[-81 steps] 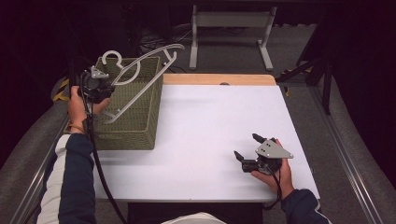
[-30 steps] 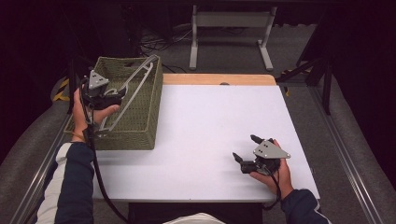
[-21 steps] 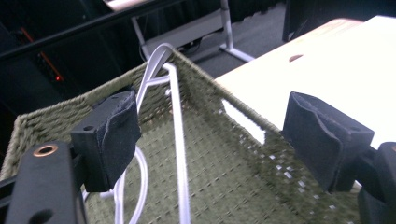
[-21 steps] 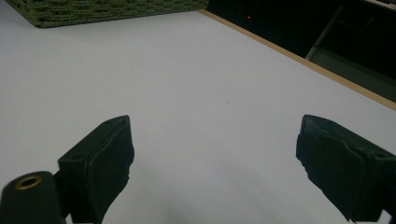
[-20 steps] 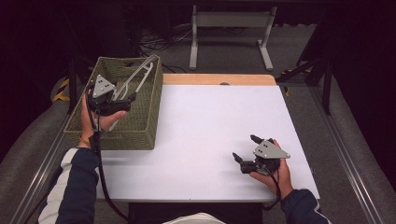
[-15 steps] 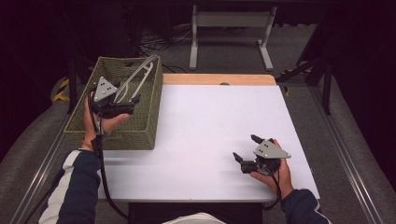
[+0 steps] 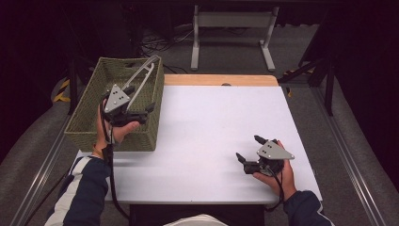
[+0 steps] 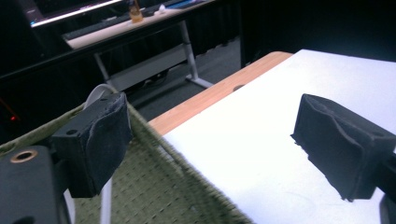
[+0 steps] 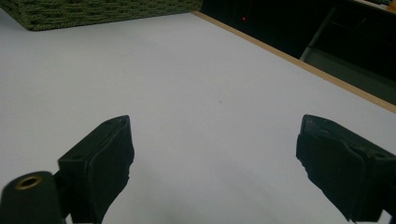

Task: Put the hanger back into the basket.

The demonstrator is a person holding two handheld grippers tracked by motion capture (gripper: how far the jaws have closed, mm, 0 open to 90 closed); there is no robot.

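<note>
Your left gripper (image 7: 141,110) moved back off hanger (image 7: 139,77), now lying in basket (image 7: 89,99); jaws apart, empty. Your right gripper (image 7: 250,149) unchanged on worktop (image 7: 207,122), jaws apart.

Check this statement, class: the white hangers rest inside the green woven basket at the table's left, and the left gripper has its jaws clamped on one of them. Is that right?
Not quite. The hangers do rest in the basket at the table's left, but the left gripper grips nothing. The left gripper view shows its jaws wide apart, holding nothing, above the basket's rim.
</note>
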